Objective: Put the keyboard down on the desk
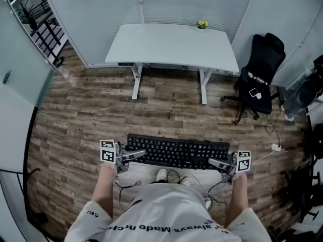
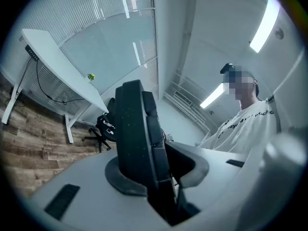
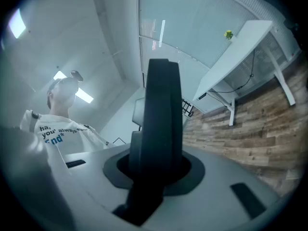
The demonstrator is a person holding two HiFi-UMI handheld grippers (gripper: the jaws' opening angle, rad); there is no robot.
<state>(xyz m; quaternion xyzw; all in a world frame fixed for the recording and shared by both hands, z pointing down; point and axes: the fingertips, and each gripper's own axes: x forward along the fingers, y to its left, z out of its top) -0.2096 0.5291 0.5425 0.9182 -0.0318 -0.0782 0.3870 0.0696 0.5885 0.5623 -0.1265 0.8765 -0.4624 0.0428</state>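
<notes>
A black keyboard (image 1: pixel 177 151) hangs level in front of the person, well short of the white desk (image 1: pixel 171 45). My left gripper (image 1: pixel 132 154) is shut on the keyboard's left end, my right gripper (image 1: pixel 218 162) on its right end. In the left gripper view the keyboard (image 2: pixel 137 134) stands edge-on between the grey jaws, which clamp it. The right gripper view shows the same: the keyboard's end (image 3: pixel 161 129) rises from between the jaws. The desk top (image 3: pixel 236 61) lies far off in both gripper views.
A small yellow-green plant (image 1: pixel 202 24) stands at the desk's back edge. A black office chair (image 1: pixel 258 79) stands right of the desk. A cable and a white plug (image 1: pixel 276 147) lie on the wooden floor at the right. A rack (image 1: pixel 45 34) stands far left.
</notes>
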